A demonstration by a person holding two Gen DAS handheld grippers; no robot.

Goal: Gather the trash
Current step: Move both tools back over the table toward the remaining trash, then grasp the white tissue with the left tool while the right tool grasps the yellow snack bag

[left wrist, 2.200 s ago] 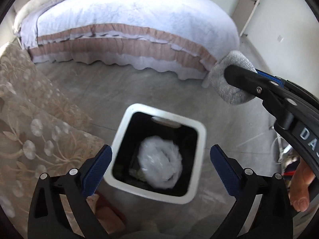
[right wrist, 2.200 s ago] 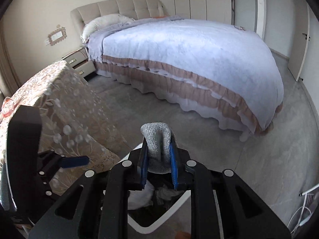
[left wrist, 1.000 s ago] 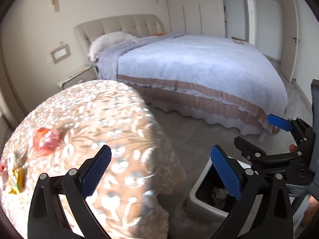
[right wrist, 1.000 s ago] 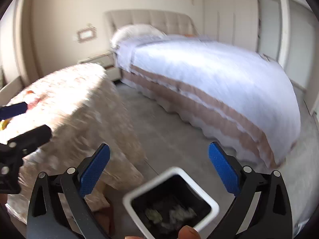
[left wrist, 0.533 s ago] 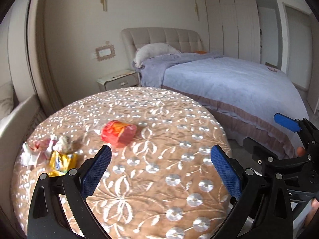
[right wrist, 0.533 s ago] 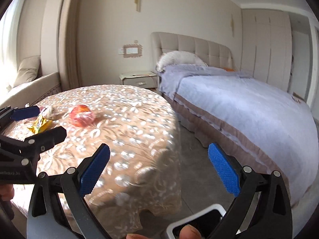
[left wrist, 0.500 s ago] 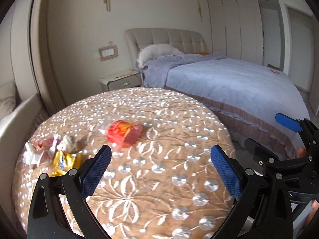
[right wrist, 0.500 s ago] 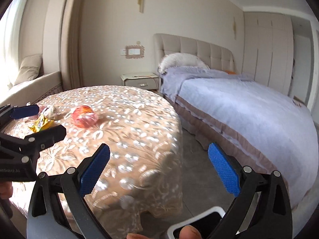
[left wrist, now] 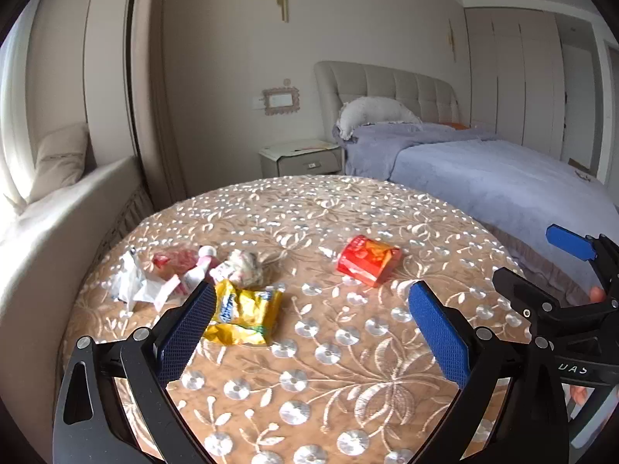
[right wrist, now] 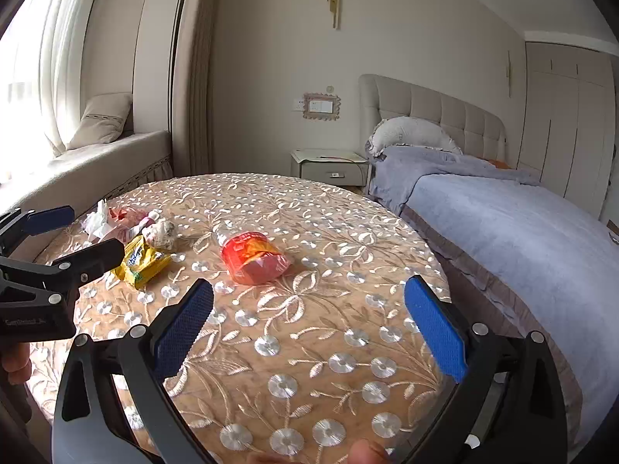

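Observation:
Trash lies on a round table with a brown floral cloth [left wrist: 329, 367] [right wrist: 309, 328]. A red-orange wrapper [left wrist: 367, 259] [right wrist: 253, 257] sits near the middle. Left of it are a yellow snack packet [left wrist: 243, 311] [right wrist: 141, 259], a crumpled grey-white wad [left wrist: 245, 265] [right wrist: 162, 234], and a heap of white and pink wrappers [left wrist: 154, 276] [right wrist: 112, 218]. My left gripper [left wrist: 313, 332] hovers open over the table, its left pad close by the yellow packet. My right gripper [right wrist: 309, 324] hangs open just short of the red-orange wrapper. Both hold nothing. The trash bin is out of view.
A bed with a lavender cover [left wrist: 503, 181] [right wrist: 522, 232] stands right of the table. A nightstand [left wrist: 301, 156] [right wrist: 329, 166] is against the far wall. A cushioned window seat [left wrist: 58, 208] [right wrist: 96, 154] runs along the left.
Both grippers swung up from the bin by the floor to the tabletop. The right one let go of the grey cloth it held. Over the last half second both moved closer to the trash.

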